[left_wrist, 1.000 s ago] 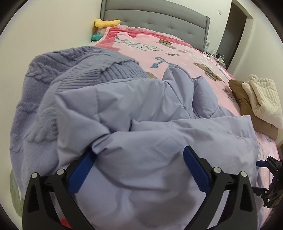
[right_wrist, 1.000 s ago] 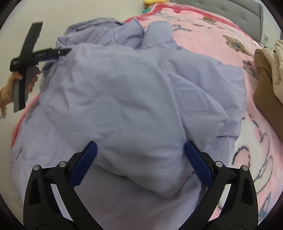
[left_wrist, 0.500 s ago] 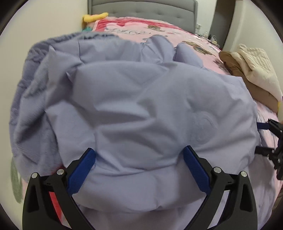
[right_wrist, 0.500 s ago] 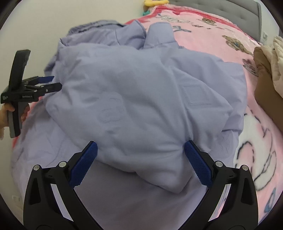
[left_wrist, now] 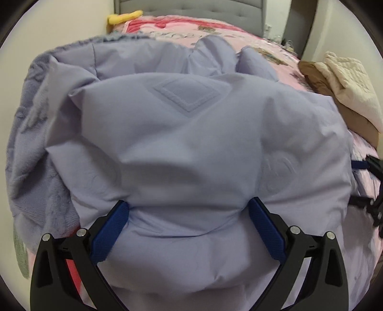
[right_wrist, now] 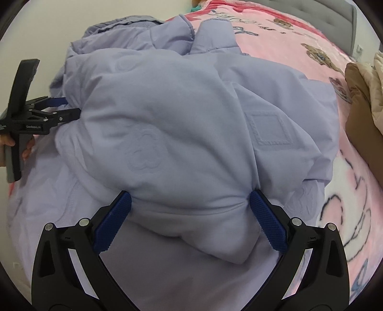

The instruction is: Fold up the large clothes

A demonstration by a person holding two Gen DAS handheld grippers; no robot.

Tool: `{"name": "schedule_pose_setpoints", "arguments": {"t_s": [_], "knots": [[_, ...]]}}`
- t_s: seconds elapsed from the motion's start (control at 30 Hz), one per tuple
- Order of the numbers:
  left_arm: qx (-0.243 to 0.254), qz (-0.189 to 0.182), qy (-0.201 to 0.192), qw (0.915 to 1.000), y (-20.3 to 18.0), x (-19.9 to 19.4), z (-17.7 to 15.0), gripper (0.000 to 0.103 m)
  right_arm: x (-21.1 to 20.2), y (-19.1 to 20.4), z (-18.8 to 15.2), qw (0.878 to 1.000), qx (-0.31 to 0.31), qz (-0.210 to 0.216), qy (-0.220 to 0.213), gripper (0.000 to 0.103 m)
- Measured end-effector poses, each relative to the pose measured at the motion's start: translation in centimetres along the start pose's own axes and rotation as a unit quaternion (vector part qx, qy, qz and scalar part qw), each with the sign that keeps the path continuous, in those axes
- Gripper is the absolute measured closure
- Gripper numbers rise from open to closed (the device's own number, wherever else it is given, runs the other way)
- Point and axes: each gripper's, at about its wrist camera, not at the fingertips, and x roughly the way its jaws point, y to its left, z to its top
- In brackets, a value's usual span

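Note:
A large lavender padded jacket (left_wrist: 191, 143) lies bunched on the pink bed and fills both views (right_wrist: 186, 134). A square patch (left_wrist: 189, 93) shows on its top; it also shows in the right wrist view (right_wrist: 271, 131). My left gripper (left_wrist: 189, 210) is open, its blue pads pressed against the jacket's near fold on both sides. My right gripper (right_wrist: 190, 203) is open too, its pads straddling a puffed fold. The left gripper also appears at the left edge of the right wrist view (right_wrist: 57, 107), at the jacket's side.
A lavender knit sweater (left_wrist: 31, 134) lies under the jacket at the left. Folded brown and cream blankets (left_wrist: 340, 88) sit at the right on the pink printed bedcover (right_wrist: 299, 47). A grey headboard (left_wrist: 191, 7) and yellow toy (left_wrist: 124, 18) are at the back.
The jacket's upper layer has been folded over toward me, bringing the square patch on top. Both grippers moved in closer, so the fabric now bulges between their open jaws.

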Motion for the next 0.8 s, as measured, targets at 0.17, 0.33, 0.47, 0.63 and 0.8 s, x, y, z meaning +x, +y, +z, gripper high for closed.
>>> {"name": "schedule_pose_setpoints", "arguments": {"t_s": [0.17,0.33,0.47,0.63,0.8], "knots": [[0.022,0.036,-0.014,0.9990,0.9,-5.4,-4.0,0.005,-4.9,-0.8,-4.0,0.999,0.033,0.017,-0.010,0.008],[-0.021,0.036,0.022,0.9989,3.4,-10.2,-10.6,0.005,-8.5,-0.4,-11.2,0.992,0.116,-0.046,0.024,0.008],[-0.072,0.025,0.076,0.9942,4.9,-12.3,-17.3,0.005,-10.6,1.1,-16.6,0.980,0.161,-0.105,0.055,0.008],[-0.147,-0.005,0.101,0.9839,5.5,-14.0,-23.1,0.005,-12.6,4.3,-21.0,0.976,0.145,-0.146,0.068,0.008],[-0.179,-0.005,0.100,0.9787,4.6,-15.9,-27.7,0.005,-13.2,5.5,-24.2,0.970,0.144,-0.175,0.089,0.013]]}}
